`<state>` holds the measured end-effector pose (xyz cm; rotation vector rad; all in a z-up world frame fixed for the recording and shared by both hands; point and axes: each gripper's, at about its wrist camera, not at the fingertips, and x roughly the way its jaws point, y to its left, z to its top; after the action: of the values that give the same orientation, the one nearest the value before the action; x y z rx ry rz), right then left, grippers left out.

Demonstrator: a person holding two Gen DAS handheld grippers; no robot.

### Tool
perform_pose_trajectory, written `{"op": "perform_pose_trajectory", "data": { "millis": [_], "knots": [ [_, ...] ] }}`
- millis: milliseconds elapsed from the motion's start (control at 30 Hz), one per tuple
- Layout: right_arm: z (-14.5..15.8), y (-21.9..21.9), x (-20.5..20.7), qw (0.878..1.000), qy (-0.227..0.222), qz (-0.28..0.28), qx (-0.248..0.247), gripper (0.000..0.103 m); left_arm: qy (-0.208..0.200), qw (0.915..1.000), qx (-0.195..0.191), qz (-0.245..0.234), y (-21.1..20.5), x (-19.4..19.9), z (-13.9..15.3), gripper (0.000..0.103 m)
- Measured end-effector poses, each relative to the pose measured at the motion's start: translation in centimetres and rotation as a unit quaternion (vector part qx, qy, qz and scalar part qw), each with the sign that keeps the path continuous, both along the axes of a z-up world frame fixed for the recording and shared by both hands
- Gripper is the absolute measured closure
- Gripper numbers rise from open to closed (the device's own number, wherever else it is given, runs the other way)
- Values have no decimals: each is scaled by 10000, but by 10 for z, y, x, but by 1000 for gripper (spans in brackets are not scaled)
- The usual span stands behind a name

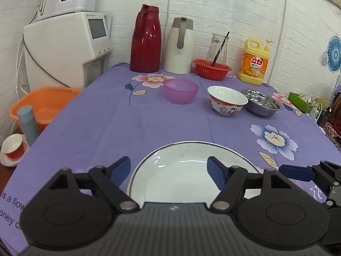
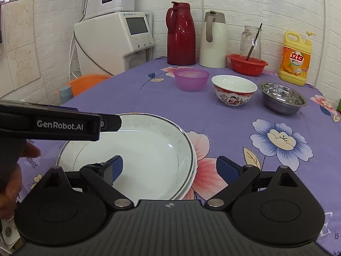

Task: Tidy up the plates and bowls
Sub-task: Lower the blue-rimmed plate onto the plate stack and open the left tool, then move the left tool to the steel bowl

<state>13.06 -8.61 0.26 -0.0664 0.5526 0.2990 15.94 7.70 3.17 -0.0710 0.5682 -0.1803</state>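
A white plate (image 1: 181, 183) with a dark patterned rim lies on the purple flowered cloth at the near edge; in the right wrist view the plate (image 2: 138, 149) rests on a second white plate whose rim shows beneath it. My left gripper (image 1: 169, 170) is open above the plate, with nothing pressed between its blue pads. My right gripper (image 2: 171, 167) is open too, straddling the plates' right rim without touching it. Farther back stand a purple plastic bowl (image 1: 181, 90), a white china bowl (image 1: 227, 103) with red pictures and a steel bowl (image 1: 263, 102), in a row.
Along the back wall stand a red thermos (image 1: 146, 40), a white jug (image 1: 180, 47), a red basket (image 1: 211, 68) with a glass bottle, and a yellow detergent bottle (image 1: 254, 64). A water dispenser (image 1: 64, 47), an orange basin (image 1: 44, 106) and a cup (image 1: 12, 147) are off the left edge.
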Motion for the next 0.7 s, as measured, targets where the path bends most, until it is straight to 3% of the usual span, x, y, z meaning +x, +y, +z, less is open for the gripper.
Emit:
{"op": "perform_pose_trajectory", "data": {
  "millis": [400,700],
  "knots": [
    [1,-61,-6,9945,26,-753,727,0,62,9988,95,-481,-43,0,5,31],
    [-7,-102,-2,9880,127,-1214,941,0,240,9967,213,-744,-85,22,4,31]
  ]
}}
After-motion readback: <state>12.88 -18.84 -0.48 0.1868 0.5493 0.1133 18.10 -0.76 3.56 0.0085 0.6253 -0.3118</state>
